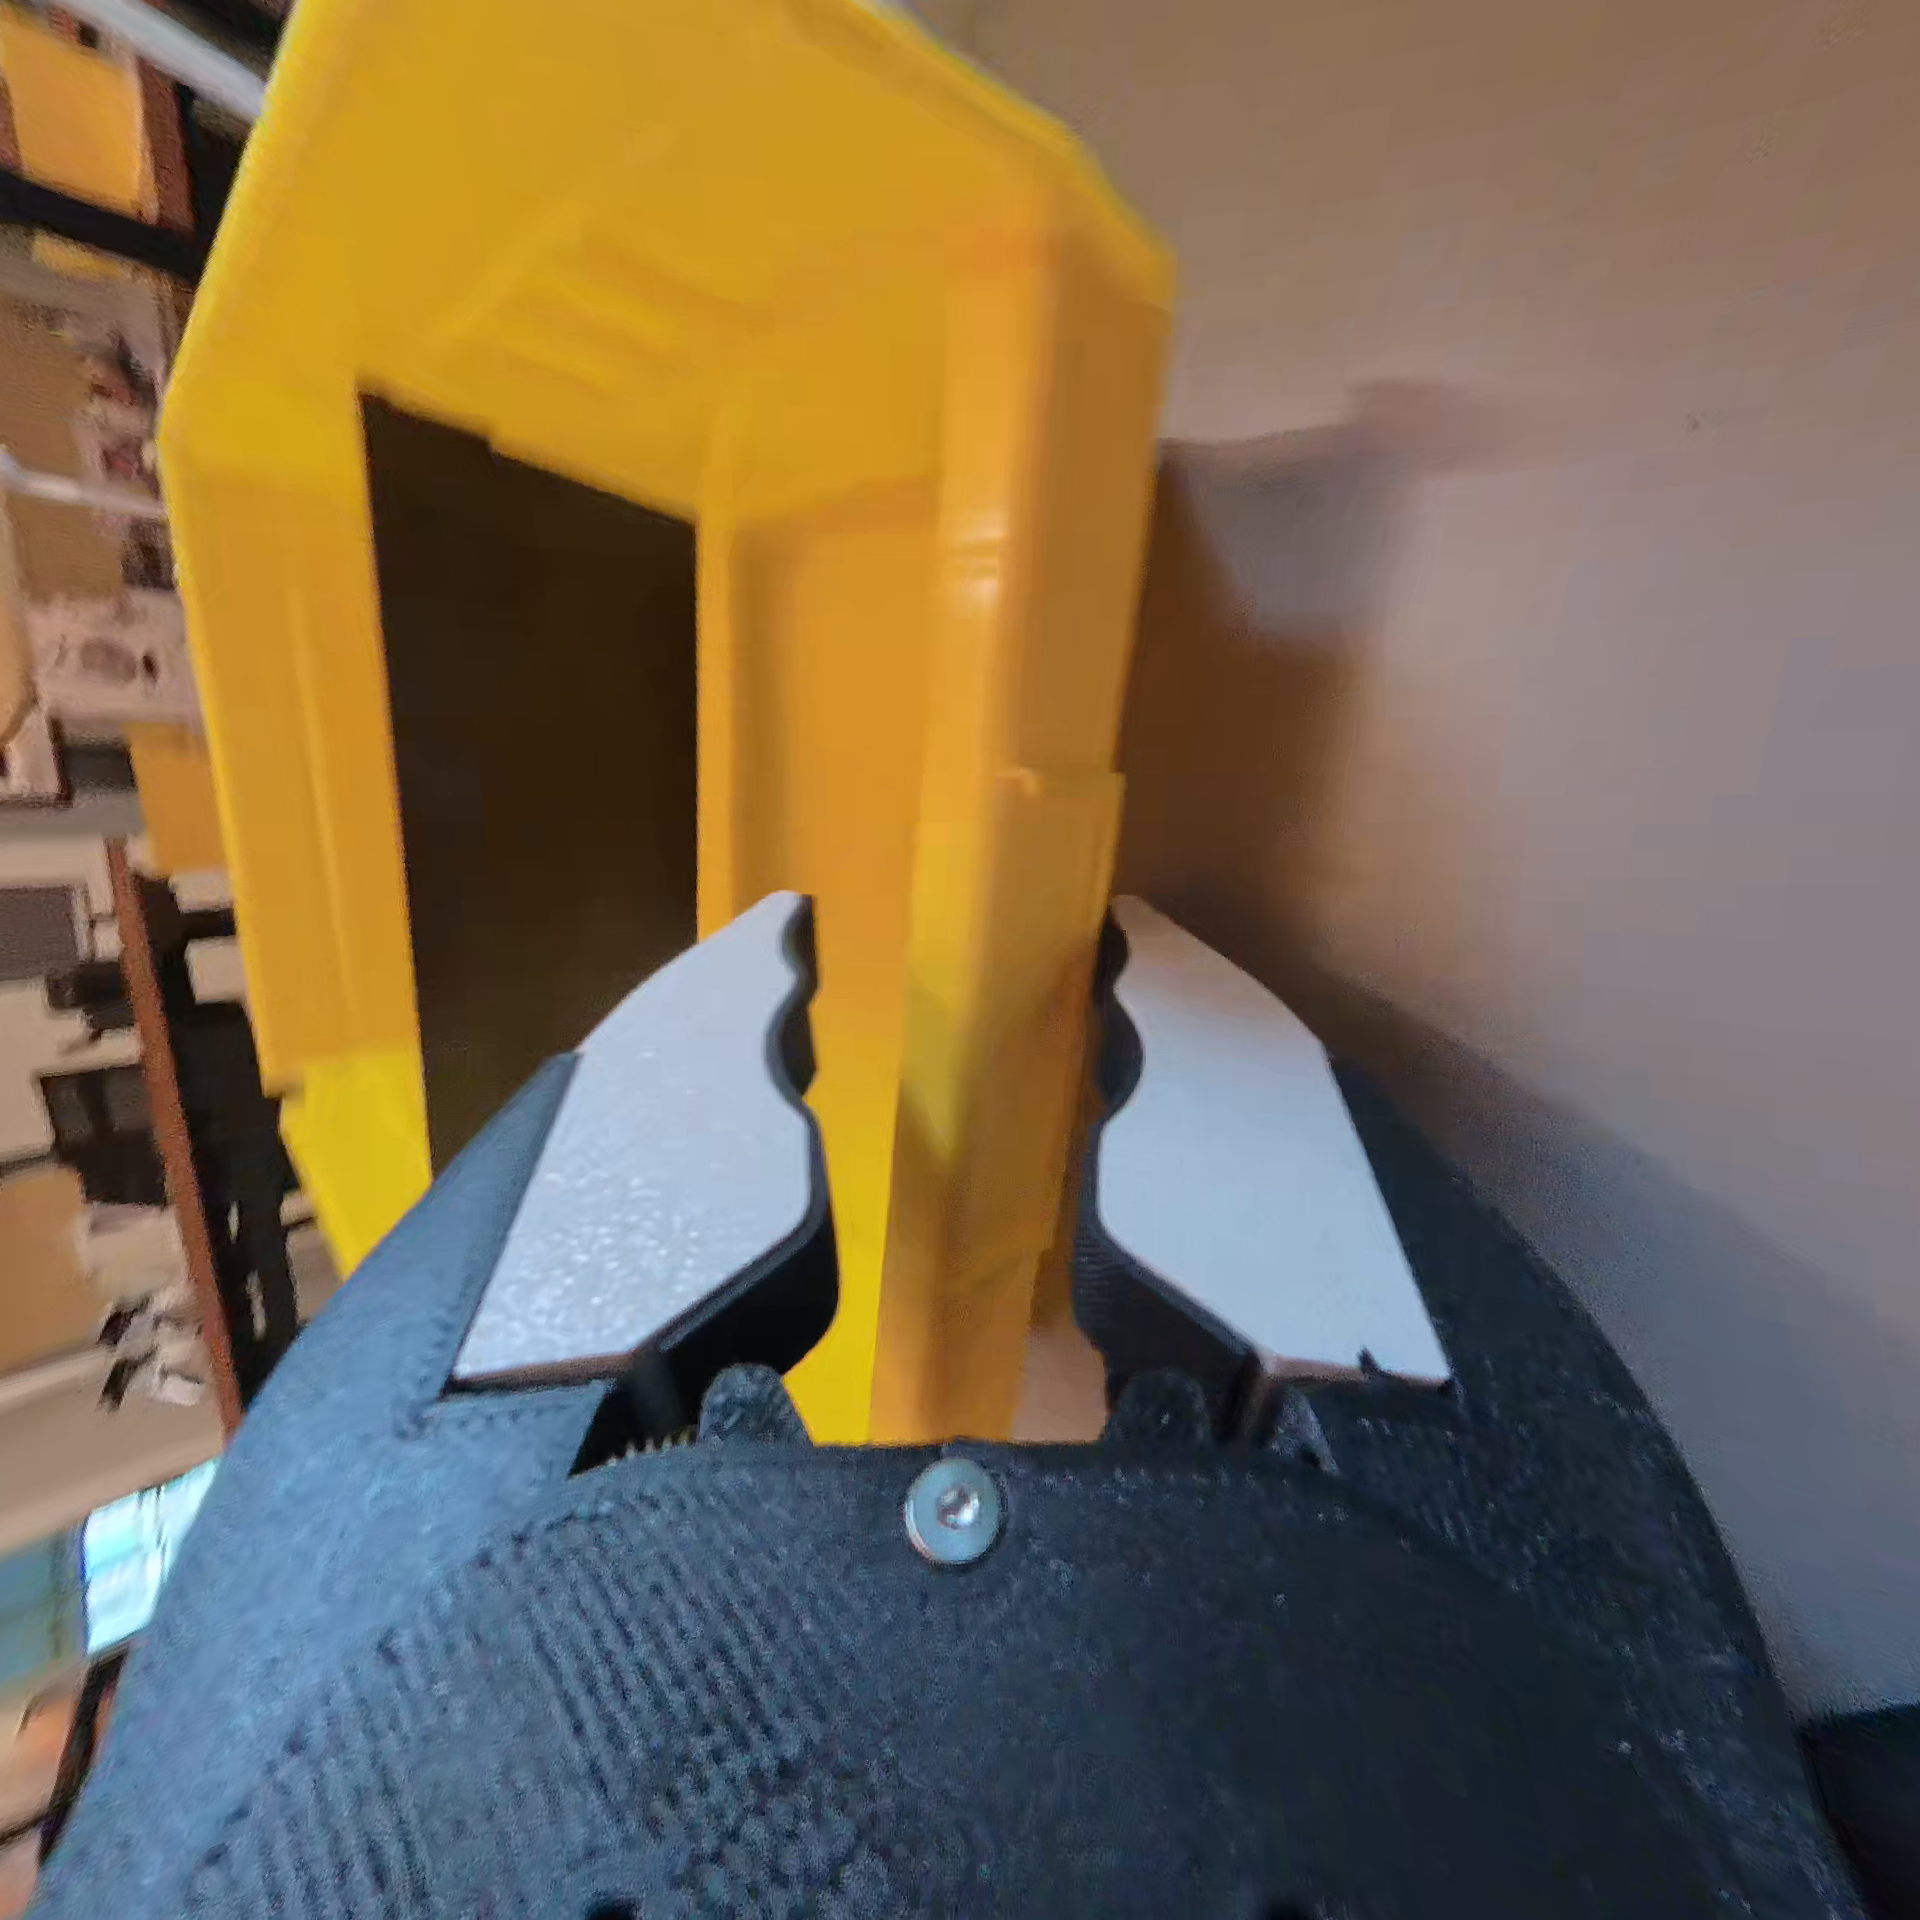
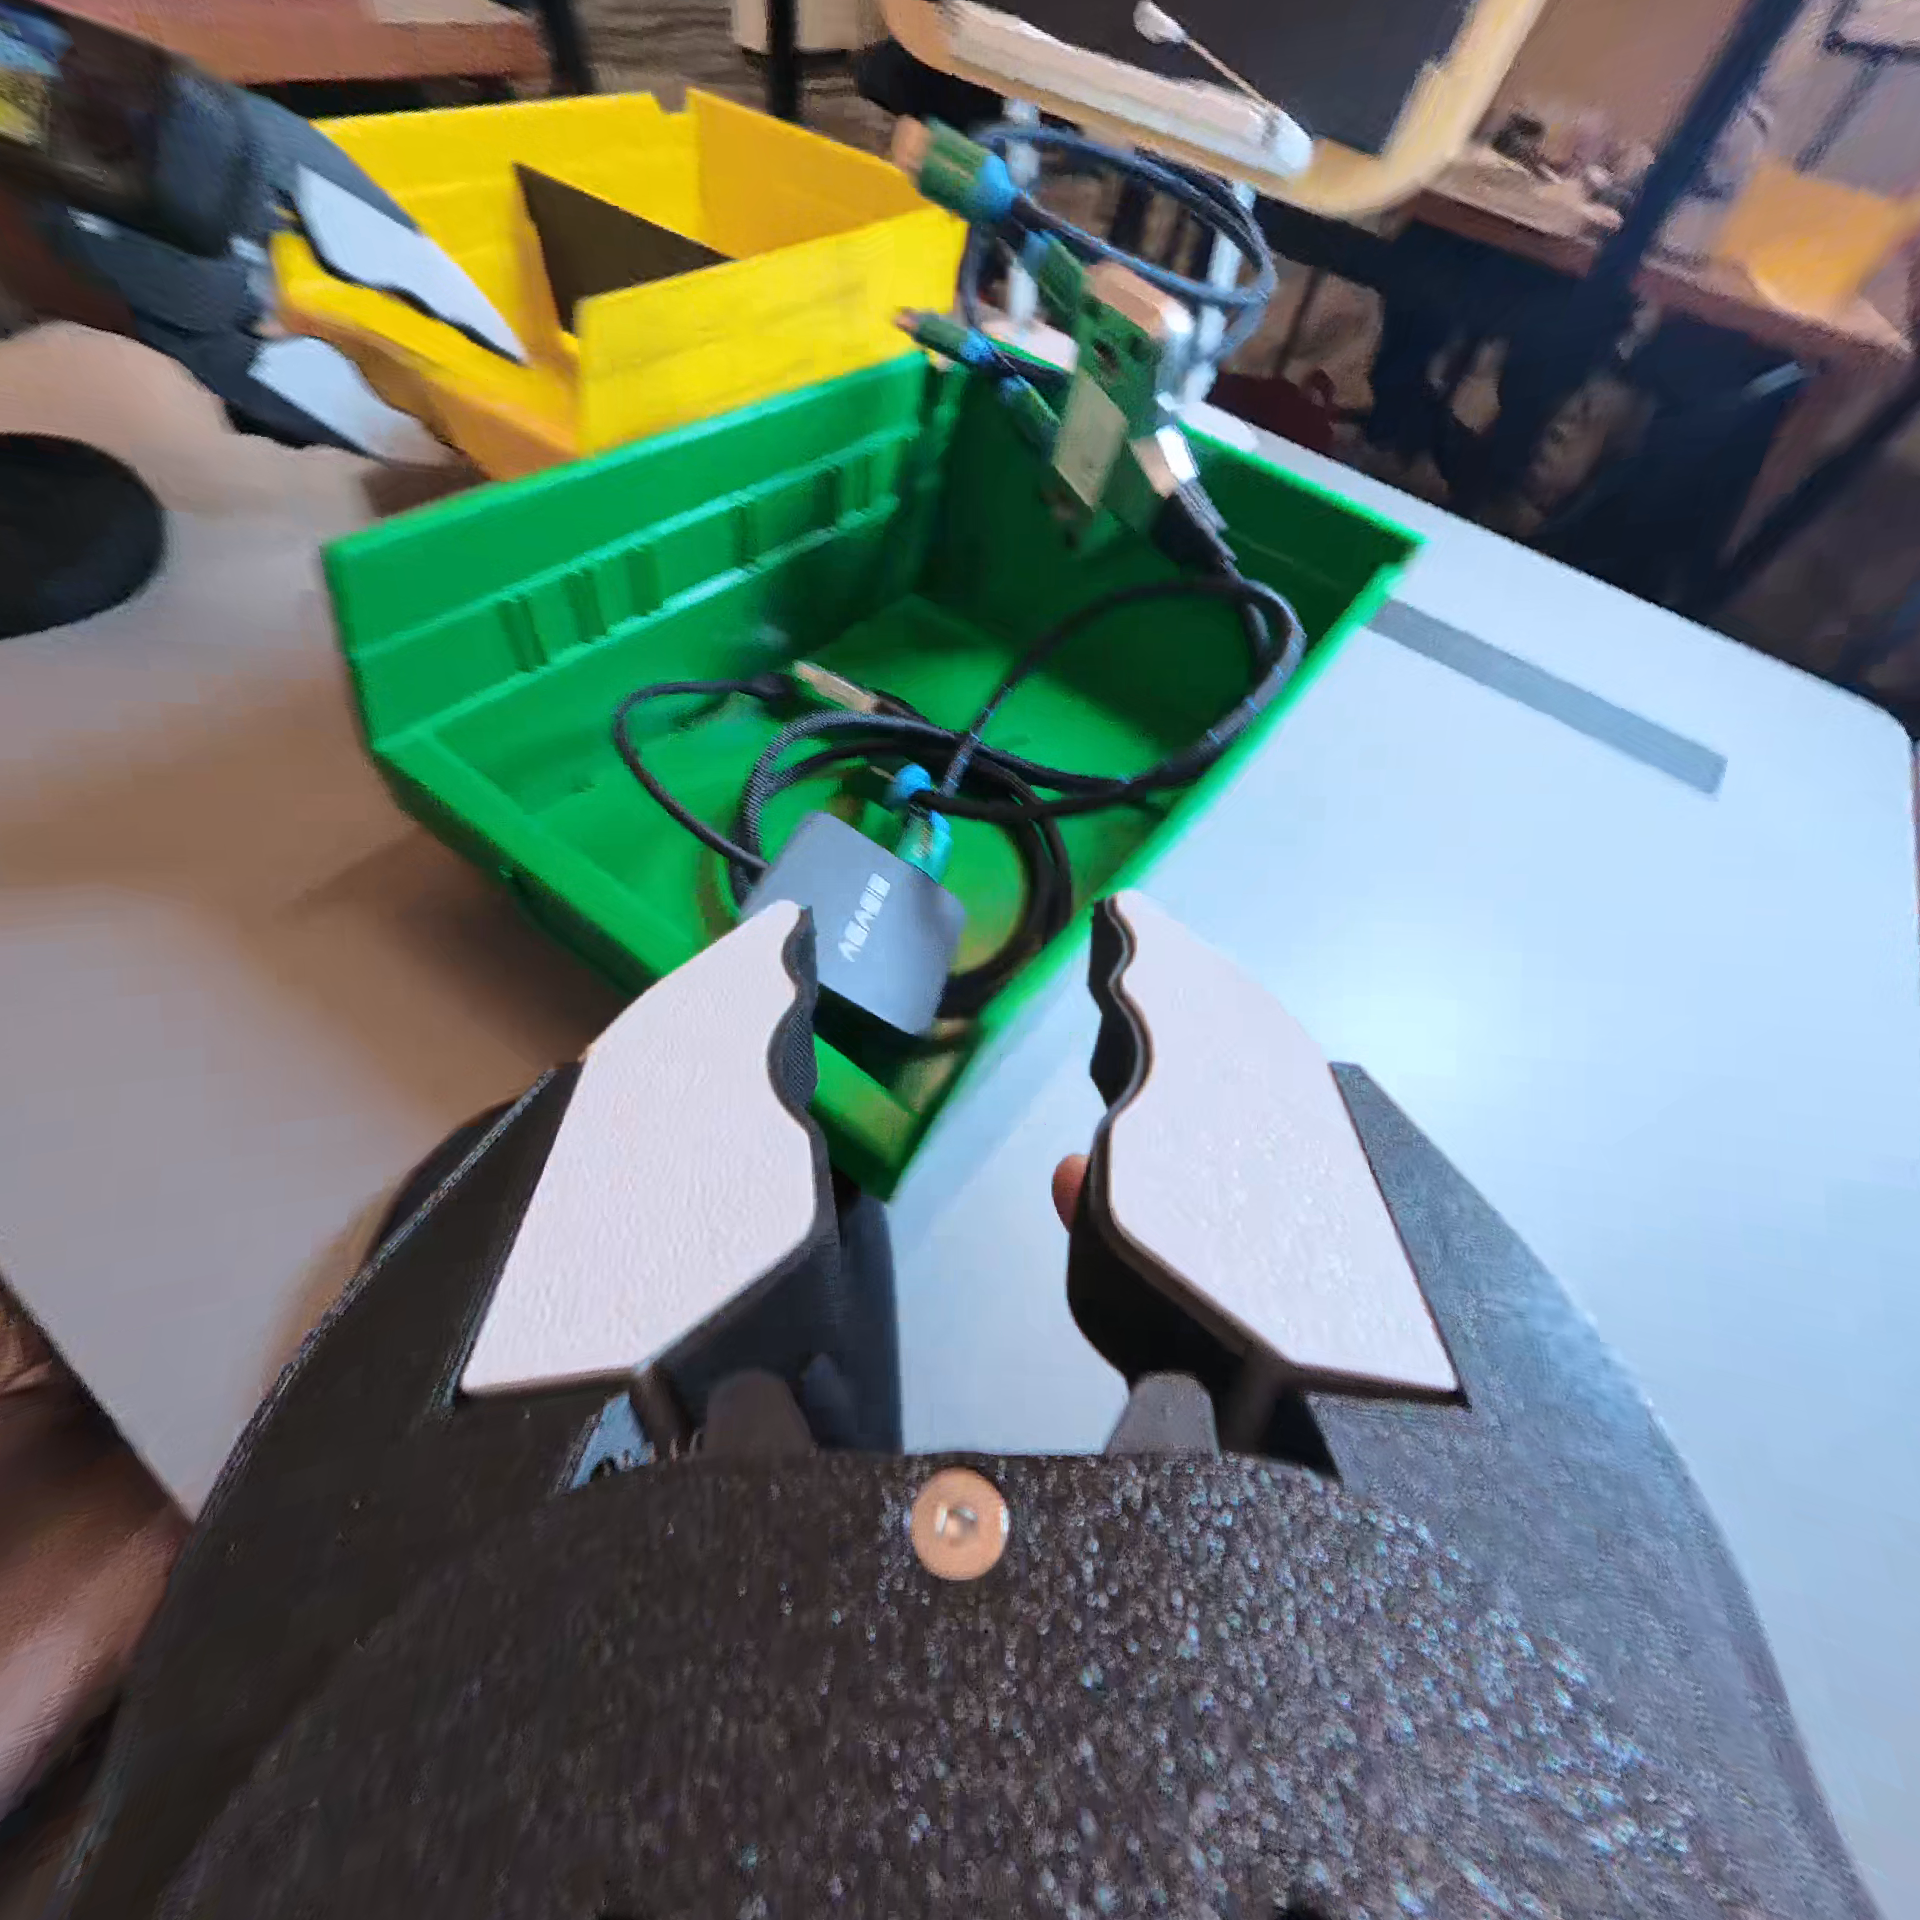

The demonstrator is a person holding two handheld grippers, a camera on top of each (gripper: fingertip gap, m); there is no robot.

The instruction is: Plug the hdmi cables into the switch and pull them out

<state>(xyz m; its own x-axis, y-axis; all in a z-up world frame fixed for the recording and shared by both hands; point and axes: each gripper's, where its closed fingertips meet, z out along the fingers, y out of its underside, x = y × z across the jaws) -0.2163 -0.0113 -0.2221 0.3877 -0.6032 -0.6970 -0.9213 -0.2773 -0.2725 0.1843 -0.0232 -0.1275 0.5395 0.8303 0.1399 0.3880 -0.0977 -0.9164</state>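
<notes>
A grey switch box (image 2: 862,945) lies in a green bin (image 2: 582,623), with a blue-and-green HDMI plug (image 2: 920,831) at its far end and black braided cables (image 2: 1174,769) coiled around it. More plugs with blue collars (image 2: 977,177) hang above the bin's far corner. My right gripper (image 2: 956,914) is open and empty over the bin's near corner, its left fingertip beside the switch. My left gripper (image 1: 956,935) is open, with a wall of the yellow bin (image 1: 623,312) between its fingers. It also shows in the right wrist view (image 2: 384,322) at the yellow bin (image 2: 727,281).
Both bins stand on a white table (image 2: 1455,935) with a grey tape strip (image 2: 1558,696) to the right. A black round object (image 2: 62,530) sits at the left edge. A light wooden frame (image 2: 1143,94) hangs over the far side. A beige wall (image 1: 1558,520) lies right of the yellow bin. The gap from one gripper's tips to the other's is roughly 40 centimeters. The blue-and-green HDMI plug (image 2: 920,831) lies some 12 centimeters from my right tips, 30 centimeters from my left tips.
</notes>
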